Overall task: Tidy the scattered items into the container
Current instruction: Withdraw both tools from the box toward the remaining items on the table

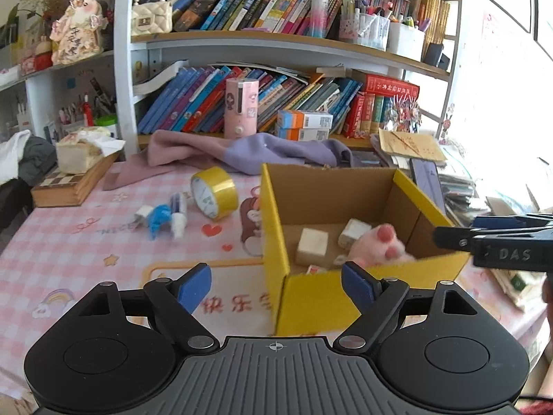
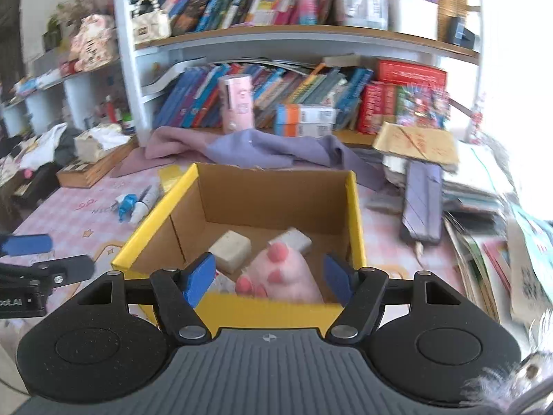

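Left of the yellow box [image 1: 311, 297] we see the tape roll [image 1: 215, 193] and blue-capped tube [image 1: 178, 212] on the table. Our left gripper [image 1: 276, 287] gapes wide, empty. Inside the box lies the pink paw toy [image 2: 287, 273]; our right gripper [image 2: 268, 276] stands half-open, holding nothing.

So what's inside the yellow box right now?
Inside the yellow box there's a pink plush paw with darker pink pads and two whitish blocks. Something small with red on it peeks out by the near wall, mostly hidden. Whatever lies under the paw is covered.
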Tool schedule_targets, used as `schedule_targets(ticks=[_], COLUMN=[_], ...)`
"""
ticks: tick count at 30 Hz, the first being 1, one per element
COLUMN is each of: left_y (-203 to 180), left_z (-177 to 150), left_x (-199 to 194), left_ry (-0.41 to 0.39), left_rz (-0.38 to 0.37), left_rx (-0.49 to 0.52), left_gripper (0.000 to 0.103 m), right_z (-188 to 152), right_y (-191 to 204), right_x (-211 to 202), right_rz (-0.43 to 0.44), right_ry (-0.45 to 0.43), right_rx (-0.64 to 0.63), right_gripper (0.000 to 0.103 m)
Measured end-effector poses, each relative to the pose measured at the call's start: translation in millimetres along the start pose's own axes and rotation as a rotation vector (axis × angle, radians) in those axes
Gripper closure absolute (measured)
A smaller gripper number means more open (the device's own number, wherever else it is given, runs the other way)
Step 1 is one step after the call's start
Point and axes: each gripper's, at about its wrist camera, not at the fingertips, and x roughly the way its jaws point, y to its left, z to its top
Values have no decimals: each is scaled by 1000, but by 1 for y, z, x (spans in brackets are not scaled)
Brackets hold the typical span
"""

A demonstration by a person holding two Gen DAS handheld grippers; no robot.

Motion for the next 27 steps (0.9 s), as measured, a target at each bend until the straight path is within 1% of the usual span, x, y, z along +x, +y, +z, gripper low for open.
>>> schedule_targets(ticks=[4,8,11,14,21,27], left_y=[13,27,38,46,64,86], left_z=[-16,-31,-40,-47,-64,-82], left_x=[-16,-32,-39,-47,-66,-80], left_ry=[3,1,12,31,55,95], left_rz=[15,40,68,65,36,21], left_rx=[12,-5,-18,-15,21,17], left_gripper=[14,8,6,6,5,5], right_z=[-19,-33,-44,-55,-78,-94], right_y=[11,27,43,60,99,130], right_x=[-17,-31,-41,-50,-65,-71], right_rz=[-59,-92,-107,-109,-104,-88], right_ry=[-1,6,9,20,52,88], right_rx=[11,26,22,14,9,16], right_gripper=[36,36,33,31,30,28])
